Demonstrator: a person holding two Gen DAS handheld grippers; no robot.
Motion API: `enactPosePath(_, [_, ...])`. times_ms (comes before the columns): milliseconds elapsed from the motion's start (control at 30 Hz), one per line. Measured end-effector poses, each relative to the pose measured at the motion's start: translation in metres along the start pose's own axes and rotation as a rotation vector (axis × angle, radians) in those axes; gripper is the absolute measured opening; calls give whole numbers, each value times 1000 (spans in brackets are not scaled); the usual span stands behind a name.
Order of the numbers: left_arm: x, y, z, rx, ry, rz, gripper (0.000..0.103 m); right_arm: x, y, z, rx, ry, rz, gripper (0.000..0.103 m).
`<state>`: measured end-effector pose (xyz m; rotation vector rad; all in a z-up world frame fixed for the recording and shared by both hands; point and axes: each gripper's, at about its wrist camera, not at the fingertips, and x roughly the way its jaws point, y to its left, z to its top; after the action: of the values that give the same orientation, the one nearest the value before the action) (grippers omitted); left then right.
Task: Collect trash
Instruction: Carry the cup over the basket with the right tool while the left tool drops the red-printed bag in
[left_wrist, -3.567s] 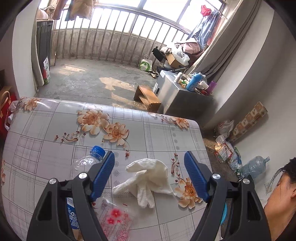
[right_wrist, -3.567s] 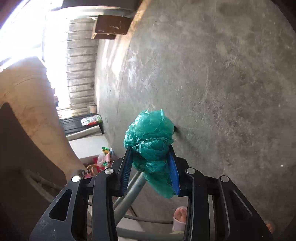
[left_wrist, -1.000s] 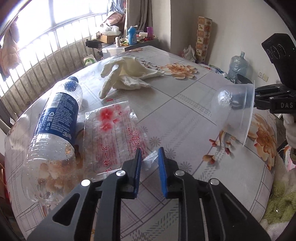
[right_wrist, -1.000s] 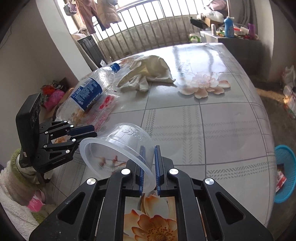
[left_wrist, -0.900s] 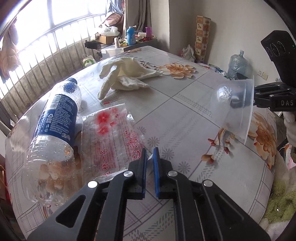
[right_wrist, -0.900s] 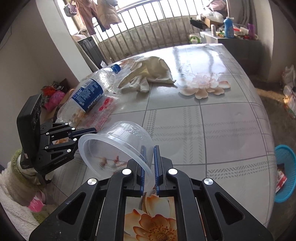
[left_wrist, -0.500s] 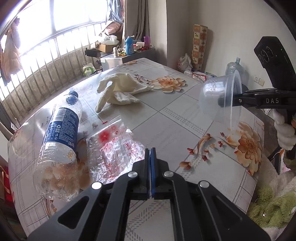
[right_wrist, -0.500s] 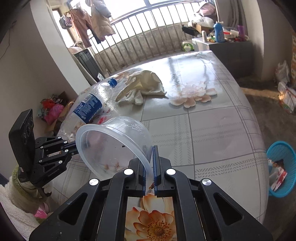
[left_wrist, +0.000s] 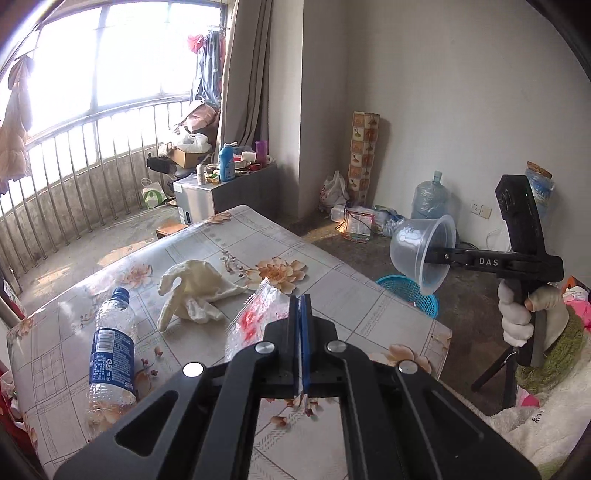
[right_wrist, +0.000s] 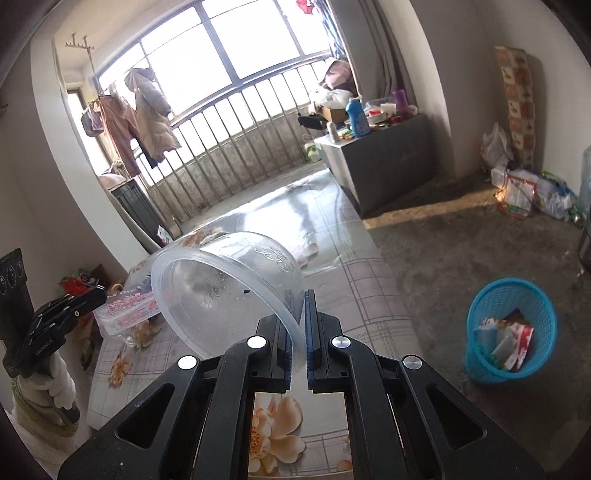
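My left gripper (left_wrist: 300, 306) is shut on a clear plastic wrapper with red print (left_wrist: 255, 317) and holds it lifted above the floral table (left_wrist: 351, 288). The wrapper also shows in the right wrist view (right_wrist: 129, 306). My right gripper (right_wrist: 298, 306) is shut on the rim of a clear plastic cup (right_wrist: 221, 280), held in the air past the table's right edge; the cup also shows in the left wrist view (left_wrist: 421, 251). A blue mesh trash basket (right_wrist: 509, 332) with several wrappers stands on the floor to the right. A plastic bottle (left_wrist: 110, 350) and a cream cloth (left_wrist: 192, 291) lie on the table.
A grey cabinet (left_wrist: 221, 192) with bottles stands behind the table by the balcony railing. Bags and a large water jug (left_wrist: 428, 199) sit along the far wall. The trash basket shows in the left wrist view (left_wrist: 410, 295) beside the table's right edge.
My left gripper closed on the wrapper and lifted it off the table. My right gripper rose and swung right with the cup, bringing the blue basket closer into view.
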<state>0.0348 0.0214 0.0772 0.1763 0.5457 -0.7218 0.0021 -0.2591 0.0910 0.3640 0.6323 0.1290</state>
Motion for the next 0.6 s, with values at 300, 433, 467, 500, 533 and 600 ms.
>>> enactPosePath(300, [84, -84, 83, 49, 27, -307, 0, -49, -100, -12, 234, -133, -241, 4])
enactPosePath(433, [155, -126, 116, 4, 155, -452, 0, -52, -151, -25, 387, -130, -314, 4])
enactPosePath(467, [176, -136, 122, -15, 195, -486, 0, -51, -163, -28, 423, -126, -320, 4])
enactPosePath(500, [196, -147, 127, -31, 234, -514, 0, -51, -179, -34, 473, -121, -338, 4])
enactPosePath(533, [217, -158, 130, -44, 277, -536, 0, -48, -190, -37, 508, -113, -355, 4])
enactPosePath(600, [261, -182, 132, -71, 375, -579, 0, -42, -216, -46, 579, -90, -367, 4])
